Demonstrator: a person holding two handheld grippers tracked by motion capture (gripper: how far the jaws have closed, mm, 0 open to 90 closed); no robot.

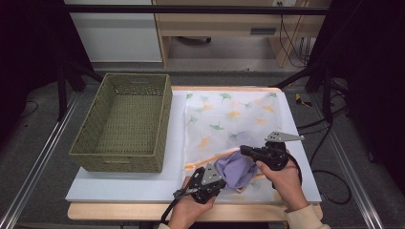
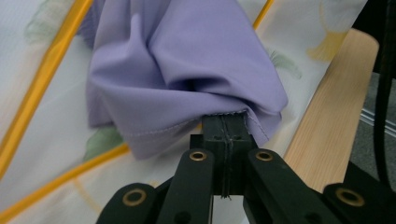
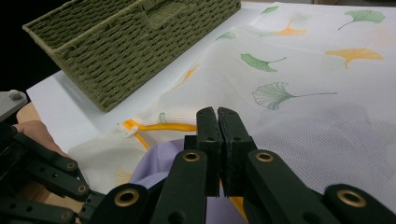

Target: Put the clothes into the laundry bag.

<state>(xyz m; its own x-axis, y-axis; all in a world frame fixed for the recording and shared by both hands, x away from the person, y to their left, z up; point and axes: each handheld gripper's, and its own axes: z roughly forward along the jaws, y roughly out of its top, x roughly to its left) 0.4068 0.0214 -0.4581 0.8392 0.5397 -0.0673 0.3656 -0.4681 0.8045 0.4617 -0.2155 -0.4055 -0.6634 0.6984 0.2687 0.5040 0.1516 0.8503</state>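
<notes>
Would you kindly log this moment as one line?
left claw: shut on lilac cloth | right claw: shut on leaf-print mesh bag

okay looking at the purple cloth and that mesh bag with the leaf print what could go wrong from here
1. The left gripper is shut on only the hem of the lilac cloth, so the hem might slip free under a pull.
2. The cloth bunches at the yellow zipper opening of the white ginkgo-print mesh bag and could snag there.
3. The right gripper is shut at the bag's opening edge; if it loses it, the bag may drag along the white board.
</notes>
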